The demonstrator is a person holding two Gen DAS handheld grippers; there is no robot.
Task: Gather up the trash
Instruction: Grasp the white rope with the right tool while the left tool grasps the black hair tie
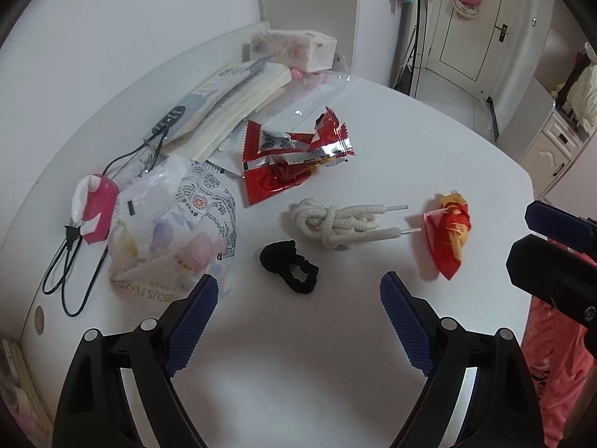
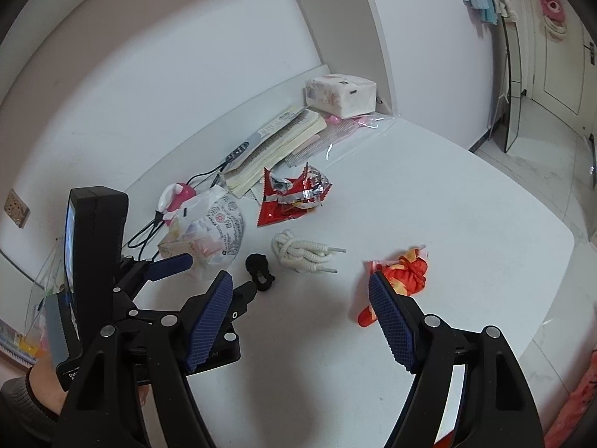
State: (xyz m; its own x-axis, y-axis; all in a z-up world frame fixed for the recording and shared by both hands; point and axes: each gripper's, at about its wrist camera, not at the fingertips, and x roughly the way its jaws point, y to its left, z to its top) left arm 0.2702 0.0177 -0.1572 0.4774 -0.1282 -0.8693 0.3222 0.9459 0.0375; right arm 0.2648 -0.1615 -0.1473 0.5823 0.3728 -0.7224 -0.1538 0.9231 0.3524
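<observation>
trash still spread on the table; both grippers open and empty

the crumpled red-orange wrapper [image 2: 405, 272] lies loose near the table's right edge, just beyond the right gripper [image 2: 304, 321], at about 1 o'clock from its spread jaws; the torn red foil packet [image 1: 291, 156] sits at 12 o'clock from the left gripper [image 1: 298, 321], well apart; the clear printed plastic bag [image 1: 175, 224] lies at 10 o'clock, close to that gripper's left pad; the left gripper's jaws are also wide and hold nothing; between the trash lie a white coiled cord [image 1: 339, 224] and a black scrunchie [image 1: 289, 265], likely not rubbish; on the white table [image 1: 373, 336] nothing looks collected yet, so by my reading all three pieces remain; a pink-red bag [image 1: 552, 366] hangs off the table's edge at 3 o'clock, perhaps the bin bag.
</observation>
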